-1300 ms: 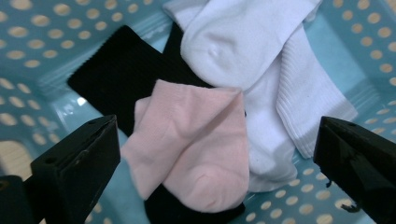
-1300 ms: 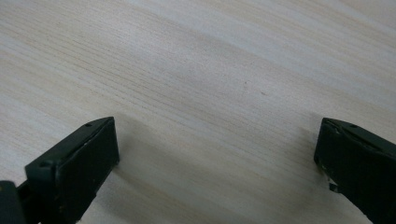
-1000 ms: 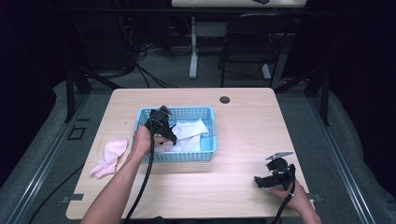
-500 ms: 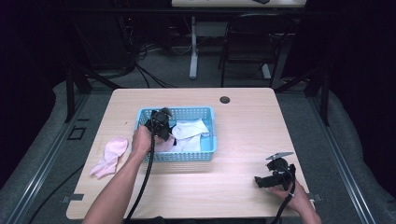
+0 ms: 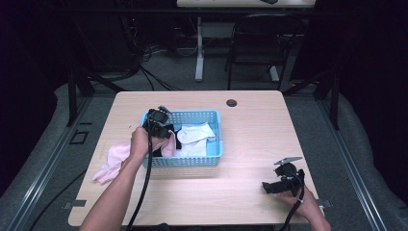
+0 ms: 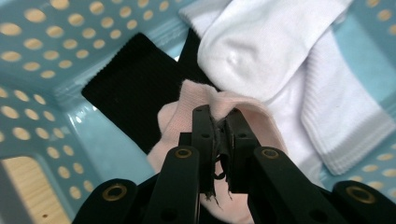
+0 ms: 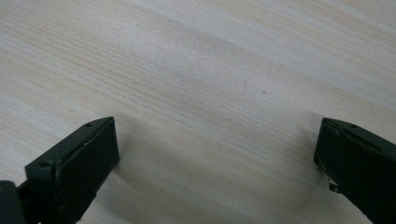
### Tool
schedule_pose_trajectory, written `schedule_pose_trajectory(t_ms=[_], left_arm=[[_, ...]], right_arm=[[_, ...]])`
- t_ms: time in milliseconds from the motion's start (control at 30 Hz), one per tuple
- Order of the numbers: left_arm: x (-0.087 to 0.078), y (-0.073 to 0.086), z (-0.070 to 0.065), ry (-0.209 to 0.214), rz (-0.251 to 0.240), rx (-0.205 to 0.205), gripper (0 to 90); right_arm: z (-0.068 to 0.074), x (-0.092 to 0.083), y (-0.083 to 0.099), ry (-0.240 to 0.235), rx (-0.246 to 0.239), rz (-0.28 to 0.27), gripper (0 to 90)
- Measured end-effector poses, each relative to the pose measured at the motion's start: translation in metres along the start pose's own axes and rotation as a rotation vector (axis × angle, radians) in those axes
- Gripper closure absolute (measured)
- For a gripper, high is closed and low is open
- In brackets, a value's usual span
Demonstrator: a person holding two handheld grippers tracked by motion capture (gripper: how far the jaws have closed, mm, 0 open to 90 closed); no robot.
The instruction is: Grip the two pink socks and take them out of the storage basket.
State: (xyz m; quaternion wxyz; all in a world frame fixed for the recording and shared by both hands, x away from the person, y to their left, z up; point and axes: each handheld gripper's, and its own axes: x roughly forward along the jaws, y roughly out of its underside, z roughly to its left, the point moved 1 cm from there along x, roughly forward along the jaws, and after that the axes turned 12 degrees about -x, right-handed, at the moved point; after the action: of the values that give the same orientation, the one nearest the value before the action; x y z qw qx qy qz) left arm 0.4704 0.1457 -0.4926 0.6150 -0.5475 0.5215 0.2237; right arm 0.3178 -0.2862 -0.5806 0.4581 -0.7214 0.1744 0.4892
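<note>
Pink sock [image 6: 243, 121]: in blue basket [image 5: 211, 159] at bench's left-centre. Soft, light, limp; bunches when pinched. Left gripper [image 6: 219, 119] fingers just closed tight on a mid-fold. Right gripper [image 7: 217, 154] fingers wide apart, empty.

Recording lab or studio: a light wooden tabletop [image 5: 250, 187] stands on grey carpet, enclosed by black curtains and a black metal frame [image 5: 77, 91] (legs braced on the floor). Loose cables [image 5: 144, 67] and a folding chair [image 5: 255, 43] sit behind it.

We see the right gripper [image 7: 217, 158] with jaws spread wide. Nothing but bare wooden table [image 7: 210, 70] lies between them.
</note>
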Motion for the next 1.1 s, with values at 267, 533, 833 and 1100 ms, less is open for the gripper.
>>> schedule_pose_trajectory(t_ms=[267, 533, 833, 1100], left_arm=[[-0.032, -0.005, 0.003, 0.038, -0.048, -0.007, 84.7], [-0.05, -0.01, -0.003, 0.048, -0.072, 0.013, 84.7], [-0.08, -0.016, -0.008, 0.045, -0.076, 0.064, 84.7], [-0.114, -0.016, -0.004, 0.036, -0.098, 0.079, 84.6]], right_arm=[[0.0, 0.0, 0.0, 0.0, 0.0, 0.001, 0.0], [0.0, 0.0, 0.0, -0.002, -0.001, 0.001, 0.0], [0.0, -0.001, 0.0, 0.002, -0.007, 0.007, 0.0], [0.0, -0.001, 0.0, 0.0, -0.006, 0.007, 0.0]])
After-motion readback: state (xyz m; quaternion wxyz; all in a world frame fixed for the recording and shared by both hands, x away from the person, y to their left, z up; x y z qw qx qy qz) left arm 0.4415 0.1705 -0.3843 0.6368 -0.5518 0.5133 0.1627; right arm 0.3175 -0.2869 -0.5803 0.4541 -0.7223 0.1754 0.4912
